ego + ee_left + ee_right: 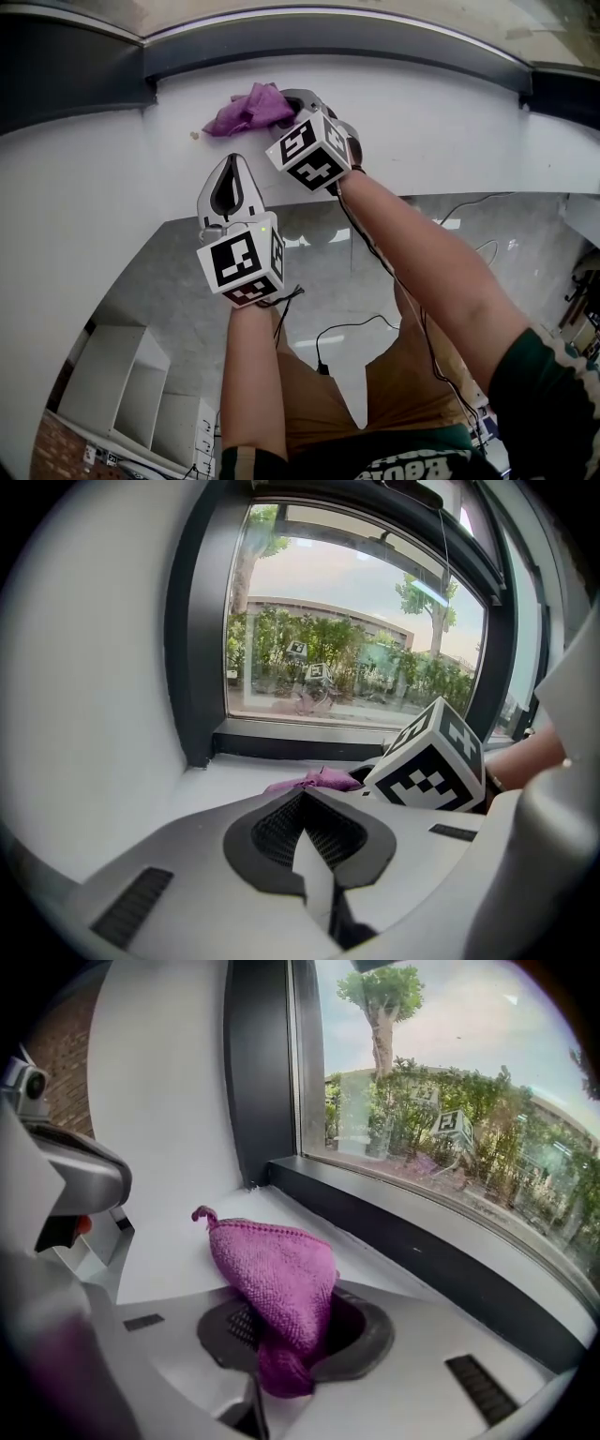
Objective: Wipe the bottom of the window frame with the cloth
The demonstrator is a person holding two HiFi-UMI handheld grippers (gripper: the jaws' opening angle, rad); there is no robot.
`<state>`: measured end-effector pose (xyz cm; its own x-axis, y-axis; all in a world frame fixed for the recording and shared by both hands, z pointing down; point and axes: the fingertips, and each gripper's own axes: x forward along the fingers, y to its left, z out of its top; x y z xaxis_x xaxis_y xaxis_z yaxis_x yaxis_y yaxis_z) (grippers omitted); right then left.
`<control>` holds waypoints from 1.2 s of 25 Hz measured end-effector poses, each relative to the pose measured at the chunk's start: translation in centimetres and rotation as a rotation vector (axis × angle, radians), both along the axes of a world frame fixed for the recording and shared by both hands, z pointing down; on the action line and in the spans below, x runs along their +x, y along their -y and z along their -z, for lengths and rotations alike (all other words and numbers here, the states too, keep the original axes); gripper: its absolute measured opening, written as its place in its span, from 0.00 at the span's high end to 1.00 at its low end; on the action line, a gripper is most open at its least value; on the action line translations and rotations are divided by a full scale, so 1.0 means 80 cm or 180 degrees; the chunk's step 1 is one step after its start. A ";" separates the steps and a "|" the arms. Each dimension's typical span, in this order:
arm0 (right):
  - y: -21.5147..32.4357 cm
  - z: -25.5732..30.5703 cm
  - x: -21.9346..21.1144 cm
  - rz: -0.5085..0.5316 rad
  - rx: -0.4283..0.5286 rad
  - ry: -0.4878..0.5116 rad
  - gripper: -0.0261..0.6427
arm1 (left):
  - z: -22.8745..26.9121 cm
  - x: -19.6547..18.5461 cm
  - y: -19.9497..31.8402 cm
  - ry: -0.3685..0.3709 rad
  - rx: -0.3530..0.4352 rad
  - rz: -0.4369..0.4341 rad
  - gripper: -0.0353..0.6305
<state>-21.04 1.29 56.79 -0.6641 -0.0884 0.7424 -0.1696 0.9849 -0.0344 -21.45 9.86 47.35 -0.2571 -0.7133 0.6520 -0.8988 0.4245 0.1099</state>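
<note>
Cloth, purple and knitted, is pinched by one corner between the clenched jaws of the right tool. Its loose bulk stands forward of the tips, which seems the reason for gripping it at an edge: the free part can be laid down and dragged. It sits over the white sill, toward the left end and just short of the dark bottom rail of the window frame, which I judge not yet wiped. The left tool hovers behind, over the sill's near edge, its jaws pressed together on nothing, likely so as not to crowd the wiping hand. Only the right gripper view shows the pinch itself and how near the rail's corner lies. The head view shows instead the two tools apart, right ahead of left, with the cloth bunched beside the right tool's tips. The left gripper view adds the whole pane and the right tool's marker cube, which partly covers the cloth.
</note>
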 end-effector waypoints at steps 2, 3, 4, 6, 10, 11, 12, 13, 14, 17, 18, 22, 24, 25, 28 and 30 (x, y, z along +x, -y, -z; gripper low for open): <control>0.004 0.001 0.007 -0.0029 0.0008 -0.0012 0.83 | 0.001 0.004 0.003 0.0000 0.0005 -0.0011 0.93; 0.006 0.001 0.011 -0.0040 0.0010 -0.0019 0.83 | 0.002 0.006 0.004 0.0000 0.0007 -0.0016 0.93; 0.008 0.002 0.015 -0.0048 0.0011 -0.0027 0.83 | 0.003 0.007 0.005 0.0001 0.0007 -0.0021 0.93; 0.011 0.001 0.022 -0.0058 0.0010 -0.0045 0.83 | 0.003 0.010 0.009 0.0006 0.0006 -0.0030 0.93; 0.021 0.000 0.040 -0.0129 -0.0006 -0.0056 0.83 | 0.002 0.020 0.019 0.0014 -0.0002 -0.0077 0.93; 0.022 0.000 0.044 -0.0151 -0.0011 -0.0057 0.83 | 0.002 0.024 0.021 0.0016 -0.0002 -0.0092 0.93; 0.024 0.000 0.049 -0.0170 -0.0014 -0.0058 0.83 | 0.002 0.028 0.024 0.0018 -0.0001 -0.0110 0.93; 0.026 0.000 0.053 -0.0189 -0.0016 -0.0058 0.83 | 0.003 0.032 0.026 0.0020 0.0001 -0.0131 0.93; 0.029 0.000 0.058 -0.0208 -0.0018 -0.0058 0.83 | 0.003 0.035 0.029 0.0023 0.0002 -0.0150 0.93; 0.037 0.000 0.073 -0.0261 -0.0024 -0.0059 0.83 | 0.005 0.043 0.038 0.0038 -0.0001 -0.0187 0.93; 0.039 -0.001 0.078 -0.0275 -0.0024 -0.0059 0.83 | 0.005 0.045 0.040 0.0043 -0.0004 -0.0196 0.93; 0.050 -0.001 0.097 -0.0339 -0.0036 -0.0073 0.83 | 0.008 0.059 0.050 0.0050 -0.0011 -0.0256 0.93; 0.055 -0.002 0.106 -0.0389 -0.0054 -0.0079 0.83 | 0.008 0.065 0.055 0.0056 -0.0013 -0.0289 0.93; 0.058 -0.002 0.111 -0.0413 -0.0060 -0.0083 0.83 | 0.008 0.069 0.059 0.0060 -0.0015 -0.0304 0.93; 0.072 -0.006 0.131 -0.0480 -0.0069 -0.0101 0.83 | 0.005 0.082 0.074 0.0063 -0.0030 -0.0365 0.93; 0.080 -0.008 0.145 -0.0515 -0.0075 -0.0111 0.83 | 0.001 0.093 0.083 0.0055 -0.0046 -0.0417 0.93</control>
<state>-9.48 -5.09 57.44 -0.6164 -0.1744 0.7678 -0.3274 0.9436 -0.0485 -14.04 3.26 47.24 -0.1738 -0.7321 0.6587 -0.9483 0.3048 0.0886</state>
